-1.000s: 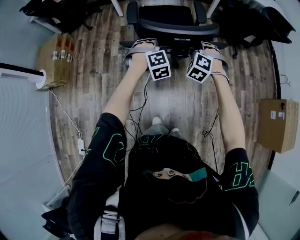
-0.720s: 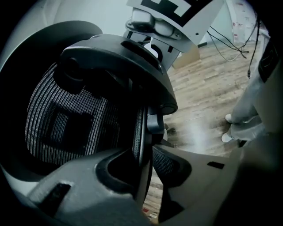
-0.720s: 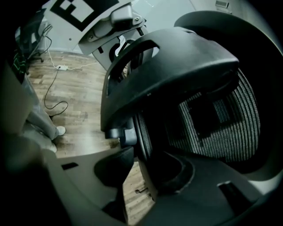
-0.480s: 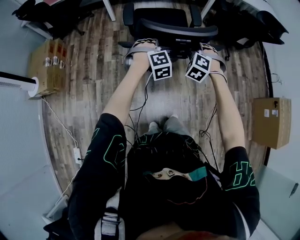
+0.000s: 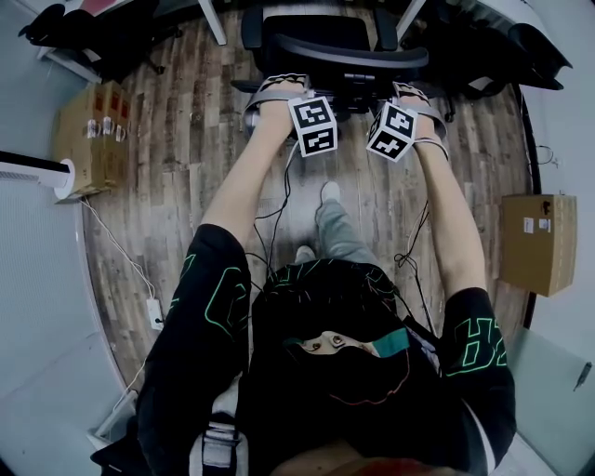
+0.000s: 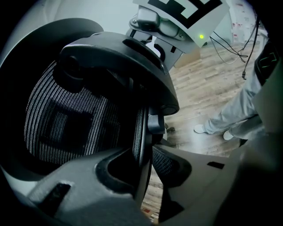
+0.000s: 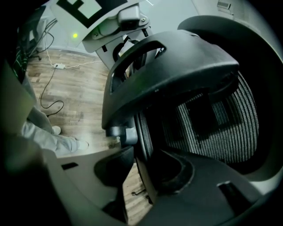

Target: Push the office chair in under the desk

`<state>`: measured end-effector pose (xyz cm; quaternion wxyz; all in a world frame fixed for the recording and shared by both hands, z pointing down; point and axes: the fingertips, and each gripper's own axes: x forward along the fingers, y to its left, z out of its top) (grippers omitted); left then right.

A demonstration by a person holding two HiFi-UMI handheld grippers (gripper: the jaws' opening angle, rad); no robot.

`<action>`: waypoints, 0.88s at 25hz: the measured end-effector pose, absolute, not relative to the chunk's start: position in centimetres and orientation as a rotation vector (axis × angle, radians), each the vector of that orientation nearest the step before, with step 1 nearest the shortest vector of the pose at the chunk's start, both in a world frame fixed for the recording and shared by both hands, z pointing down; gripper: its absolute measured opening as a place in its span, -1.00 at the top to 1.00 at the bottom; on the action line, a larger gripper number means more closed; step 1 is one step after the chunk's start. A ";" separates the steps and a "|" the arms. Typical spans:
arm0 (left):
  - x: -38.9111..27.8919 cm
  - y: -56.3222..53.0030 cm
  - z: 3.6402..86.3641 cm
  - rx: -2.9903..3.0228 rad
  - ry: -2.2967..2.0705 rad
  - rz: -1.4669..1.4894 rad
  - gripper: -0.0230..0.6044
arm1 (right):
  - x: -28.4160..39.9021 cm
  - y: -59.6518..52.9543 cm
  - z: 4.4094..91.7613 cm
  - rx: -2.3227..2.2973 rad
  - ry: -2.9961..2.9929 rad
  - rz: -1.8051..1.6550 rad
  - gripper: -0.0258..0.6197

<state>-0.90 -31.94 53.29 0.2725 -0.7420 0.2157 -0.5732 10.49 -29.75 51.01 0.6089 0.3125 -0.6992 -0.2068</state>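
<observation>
Office chair [image 5: 344, 51] rolled forward over wood floor [image 5: 186, 167]; left tool [image 6: 144, 170], right tool [image 7: 138, 176] clamp backrest [image 7: 212, 119].

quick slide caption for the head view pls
Person holds the office chair by its backrest with left gripper and right gripper, facing the desk

The chair [image 5: 335, 42] stands on the floor [image 5: 186, 186] between the table legs [image 5: 215, 22]; the left box [image 5: 88, 139] and the right box [image 5: 537, 244] flank it, well apart.

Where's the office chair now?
Head view, top centre: the office chair sits between two white desk legs; the left gripper and right gripper clamp its backrest's side edges.
</observation>
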 end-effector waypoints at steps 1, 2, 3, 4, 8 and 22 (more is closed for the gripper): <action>-0.9 -32.4 53.3 -1.996 0.579 -1.542 0.51 | 10.6 -30.2 51.1 0.727 -1.618 -0.480 0.46; -1.0 -32.8 53.2 -1.993 0.579 -1.542 0.51 | 10.7 -30.8 51.2 0.732 -1.619 -0.484 0.46; -1.1 -33.4 53.2 -1.990 0.579 -1.544 0.51 | 10.7 -31.3 51.3 0.734 -1.620 -0.489 0.46; -1.2 -33.9 53.2 -1.987 0.581 -1.546 0.51 | 10.6 -31.9 51.3 0.733 -1.623 -0.494 0.46; -1.2 -36.2 53.3 -1.984 0.583 -1.548 0.51 | 10.5 -33.9 51.3 0.715 -1.642 -0.513 0.46; -1.4 -45.0 53.5 -1.989 0.566 -1.616 0.52 | 10.5 -43.4 51.1 0.696 -1.700 -0.523 0.45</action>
